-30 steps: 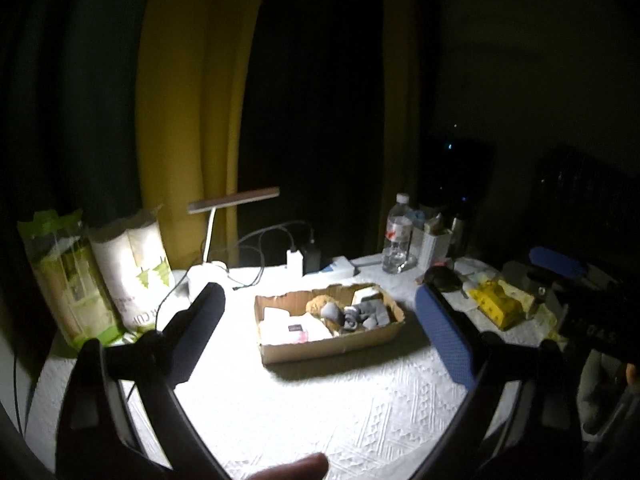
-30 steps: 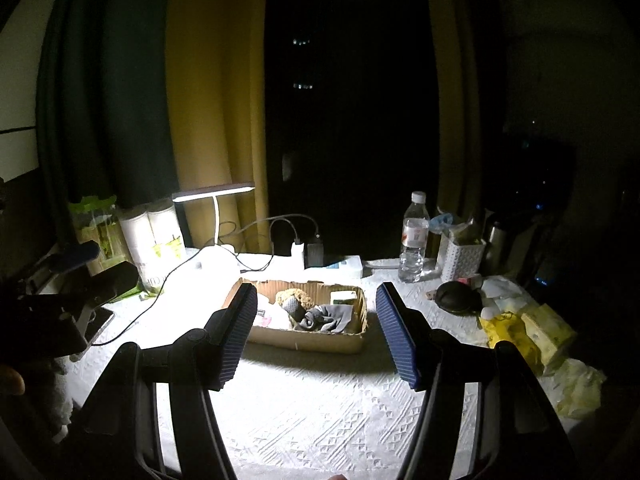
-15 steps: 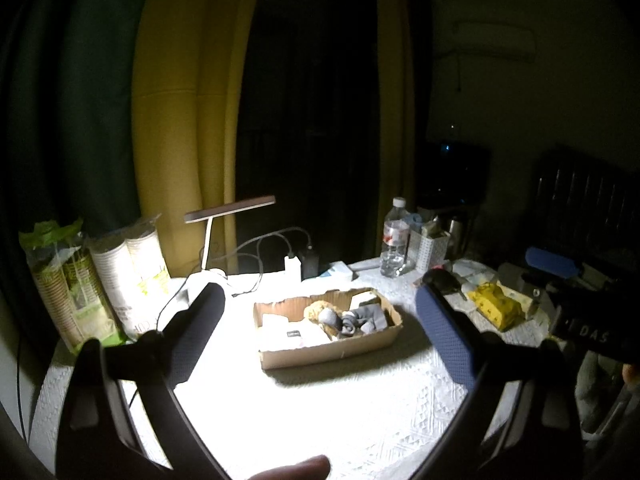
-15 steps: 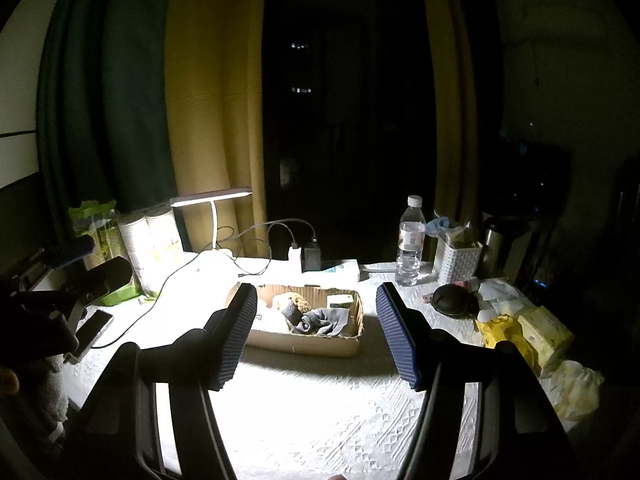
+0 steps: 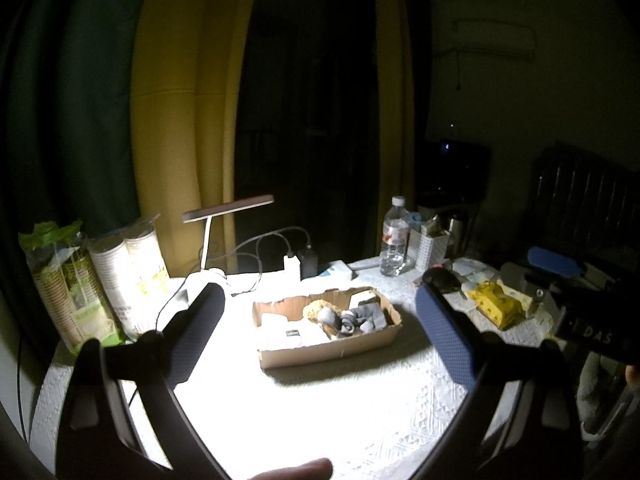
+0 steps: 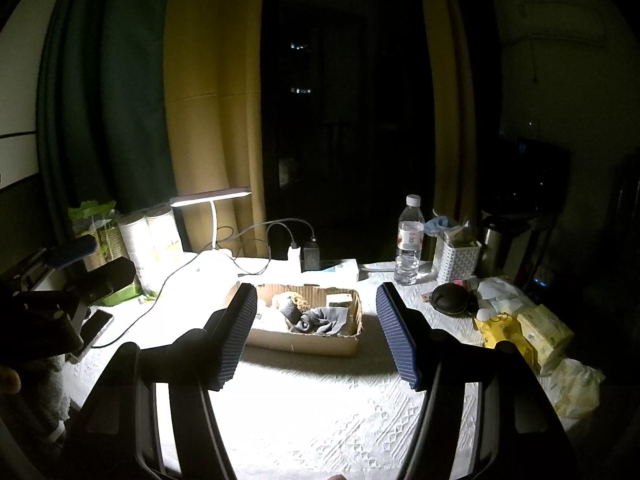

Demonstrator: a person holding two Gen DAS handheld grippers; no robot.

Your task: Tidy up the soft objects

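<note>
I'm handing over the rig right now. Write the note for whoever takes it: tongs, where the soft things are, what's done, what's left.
Left tongs: open, empty, held above the table short of the box.
Right tongs: open, empty, likewise short of the box.
Cardboard box sits mid-table on the white cloth. Inside: grey socks, a tan fuzzy item, white folded pieces.
Done: soft items appear gathered in the box; whether they are sorted is unclear.
Left: probably check the cluttered right side, near the yellow pack, for stray soft items.

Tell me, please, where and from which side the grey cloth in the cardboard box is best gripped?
Probably the grey cloth's raised folded ridge, from above: it lies crumpled low inside the cardboard box, whose walls block a sideways approach. The right gripper faces it with jaws open.
</note>
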